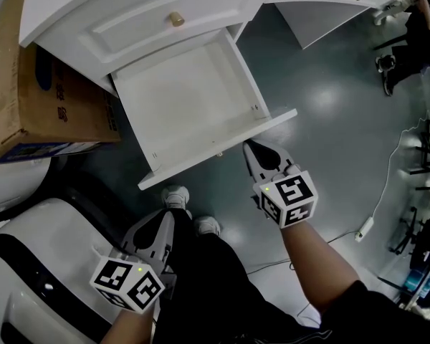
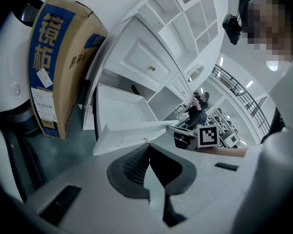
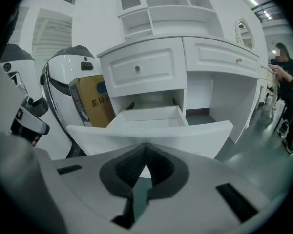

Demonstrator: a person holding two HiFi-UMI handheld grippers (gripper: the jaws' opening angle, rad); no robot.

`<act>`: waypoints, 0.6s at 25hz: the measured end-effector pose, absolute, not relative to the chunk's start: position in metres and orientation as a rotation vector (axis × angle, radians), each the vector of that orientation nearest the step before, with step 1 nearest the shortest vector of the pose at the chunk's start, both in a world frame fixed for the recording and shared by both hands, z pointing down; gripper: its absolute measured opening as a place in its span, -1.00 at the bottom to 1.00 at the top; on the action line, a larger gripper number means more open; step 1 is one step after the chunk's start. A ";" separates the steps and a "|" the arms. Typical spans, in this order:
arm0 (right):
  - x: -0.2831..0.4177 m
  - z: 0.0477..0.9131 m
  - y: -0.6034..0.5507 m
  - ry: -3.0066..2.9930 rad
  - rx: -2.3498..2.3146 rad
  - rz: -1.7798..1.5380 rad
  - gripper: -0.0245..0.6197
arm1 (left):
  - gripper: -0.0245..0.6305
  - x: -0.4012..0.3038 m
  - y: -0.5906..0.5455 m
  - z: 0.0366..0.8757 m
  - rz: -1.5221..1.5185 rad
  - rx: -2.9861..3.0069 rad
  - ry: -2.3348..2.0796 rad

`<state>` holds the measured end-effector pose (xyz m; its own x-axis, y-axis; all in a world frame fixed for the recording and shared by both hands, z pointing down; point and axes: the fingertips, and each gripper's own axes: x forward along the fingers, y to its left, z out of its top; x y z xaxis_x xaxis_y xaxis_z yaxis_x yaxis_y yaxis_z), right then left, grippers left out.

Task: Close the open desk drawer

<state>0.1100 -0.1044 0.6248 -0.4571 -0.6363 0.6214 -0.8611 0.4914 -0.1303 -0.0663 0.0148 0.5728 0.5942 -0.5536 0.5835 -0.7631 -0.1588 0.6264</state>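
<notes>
The white desk's lower drawer [image 1: 190, 99] is pulled out and empty, its front panel [image 1: 215, 151] toward me. My right gripper [image 1: 251, 147] is shut, with its tips just at the right part of that panel; I cannot tell whether they touch it. In the right gripper view the panel [image 3: 151, 133] fills the space just beyond the shut gripper [image 3: 145, 145]. My left gripper [image 1: 168, 215] is shut on nothing and hangs lower, short of the panel's left end. Its own view shows the drawer [image 2: 119, 113] beyond the shut left gripper [image 2: 148, 146].
Above the open drawer is a shut drawer with a small knob [image 1: 176, 18]. A cardboard box [image 1: 29, 84] stands left of the desk, beside a white rounded machine [image 1: 43, 256]. My shoes [image 1: 176, 196] are under the drawer front. A cable with a power strip [image 1: 363, 228] lies at right. A person [image 1: 412, 41] stands far right.
</notes>
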 end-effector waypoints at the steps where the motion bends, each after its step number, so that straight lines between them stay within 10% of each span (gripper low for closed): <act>1: 0.110 0.625 -0.105 -2.238 1.232 0.593 -0.90 | -0.91 -0.067 0.014 0.574 0.267 1.838 -1.067; 15: 0.107 0.627 -0.112 -2.239 1.235 0.623 -0.90 | -0.91 -0.087 -0.006 0.575 0.298 1.859 -1.117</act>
